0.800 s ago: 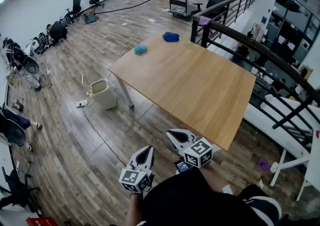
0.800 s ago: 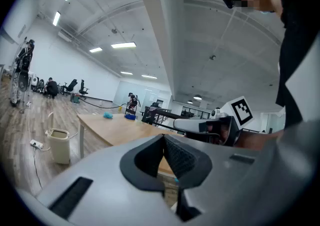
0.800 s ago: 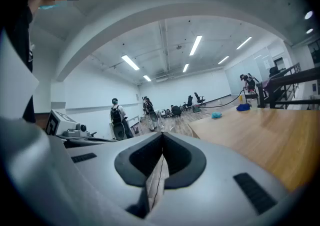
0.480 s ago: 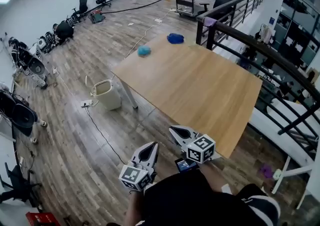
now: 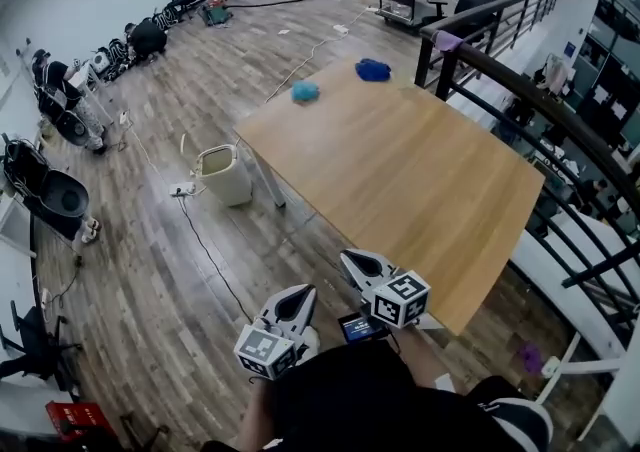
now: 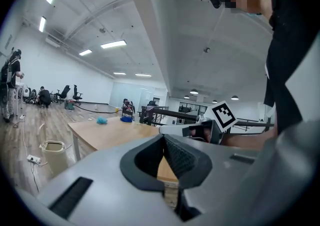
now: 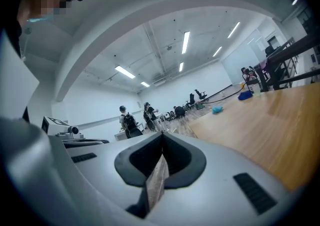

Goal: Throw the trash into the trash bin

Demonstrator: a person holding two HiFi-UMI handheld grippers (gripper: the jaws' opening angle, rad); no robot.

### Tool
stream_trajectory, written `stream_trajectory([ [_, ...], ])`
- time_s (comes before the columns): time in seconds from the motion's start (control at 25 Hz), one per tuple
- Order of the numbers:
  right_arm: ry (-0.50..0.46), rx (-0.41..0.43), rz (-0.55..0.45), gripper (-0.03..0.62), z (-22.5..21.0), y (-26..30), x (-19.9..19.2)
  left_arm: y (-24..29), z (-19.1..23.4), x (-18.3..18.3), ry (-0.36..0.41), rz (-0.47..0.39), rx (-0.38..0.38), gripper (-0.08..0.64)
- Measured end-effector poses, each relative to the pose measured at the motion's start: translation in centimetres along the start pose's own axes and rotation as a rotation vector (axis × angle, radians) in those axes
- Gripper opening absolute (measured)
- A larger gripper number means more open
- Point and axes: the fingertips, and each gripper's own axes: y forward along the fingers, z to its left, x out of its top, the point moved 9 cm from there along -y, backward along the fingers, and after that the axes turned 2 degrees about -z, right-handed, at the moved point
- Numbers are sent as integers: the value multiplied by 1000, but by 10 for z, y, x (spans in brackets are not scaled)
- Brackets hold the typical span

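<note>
Two pieces of trash lie at the far end of the wooden table (image 5: 400, 180): a teal crumpled piece (image 5: 305, 91) and a dark blue one (image 5: 373, 69). A cream trash bin (image 5: 222, 174) stands on the floor by the table's left leg. My left gripper (image 5: 297, 296) and right gripper (image 5: 353, 262) are held close to the body at the table's near corner, both shut and empty. The left gripper view shows the bin (image 6: 52, 155), the teal piece (image 6: 101, 120) and the shut jaws. The right gripper view shows the teal piece (image 7: 217, 110) far off.
A black cable (image 5: 205, 250) runs across the wood floor near the bin. Office chairs (image 5: 45, 195) line the left wall. A black railing (image 5: 540, 100) runs behind the table on the right. People stand at the far end of the room.
The head view has shifted a little, so the table and bin sit slightly further right in the picture. Both grippers stay shut in front of the body.
</note>
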Motion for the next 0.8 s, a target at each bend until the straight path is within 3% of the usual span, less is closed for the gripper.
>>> stream_trajectory([
  [0.24,-121,-92,59,-3,-25,57,1,15,73,-5,18,21,42,6],
  [0.4,-96,-90,59,-3,-27,110,18,30,131,10,-14,16,25,6],
  [0.56,-136,-112,70,-3,-25,171,40,39,184,42,9,-2,-16,6],
  [0.8,-145,-92,94,-3,-15,273,42,26,281,52,-12,-17,-8,6],
])
